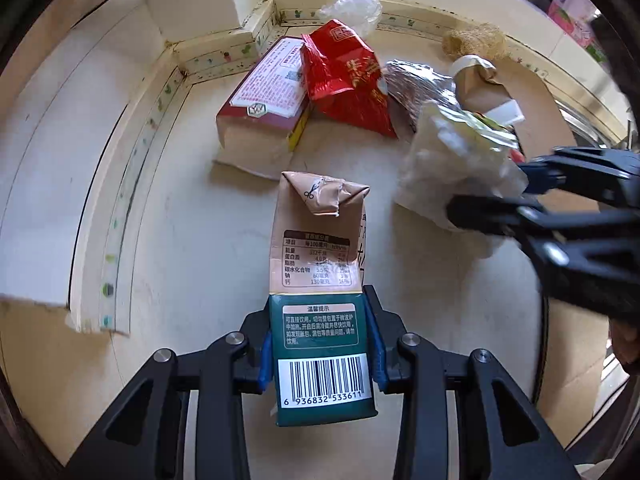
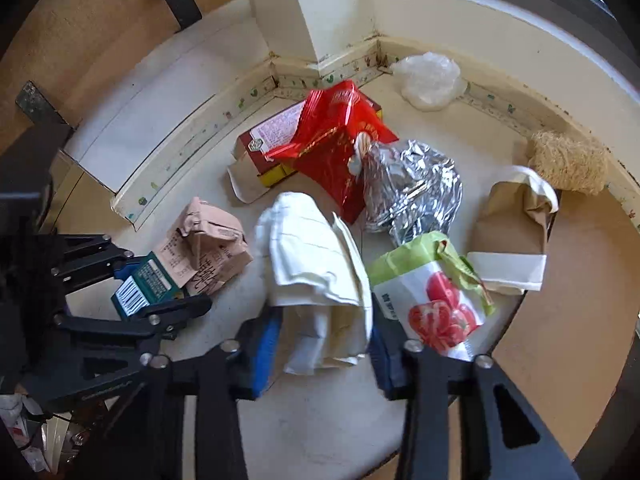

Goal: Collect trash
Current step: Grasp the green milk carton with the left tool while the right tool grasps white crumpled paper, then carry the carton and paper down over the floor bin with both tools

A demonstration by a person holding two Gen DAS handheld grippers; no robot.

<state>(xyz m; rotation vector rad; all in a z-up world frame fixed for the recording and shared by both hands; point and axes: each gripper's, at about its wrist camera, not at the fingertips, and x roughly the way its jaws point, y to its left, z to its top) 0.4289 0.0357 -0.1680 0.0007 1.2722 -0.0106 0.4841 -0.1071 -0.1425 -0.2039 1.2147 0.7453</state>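
Observation:
My left gripper (image 1: 320, 344) is shut on a crushed green and tan milk carton (image 1: 320, 280) and holds it above the cream surface; it also shows in the right wrist view (image 2: 188, 264). My right gripper (image 2: 324, 344) is shut on a crumpled white paper bag (image 2: 316, 264), seen at the right in the left wrist view (image 1: 452, 172). More trash lies behind: a maroon box (image 1: 264, 108), a red foil bag (image 1: 348, 80), a silver foil bag (image 2: 412, 188) and a tomato-print packet (image 2: 436, 300).
A brown paper bag (image 2: 516, 216), a clear plastic bag (image 2: 428, 80) and a straw-coloured scrubber (image 2: 568, 160) lie near the back wall. A raised cream ledge (image 2: 192, 144) runs along the left. A brown board (image 2: 568, 320) covers the right side.

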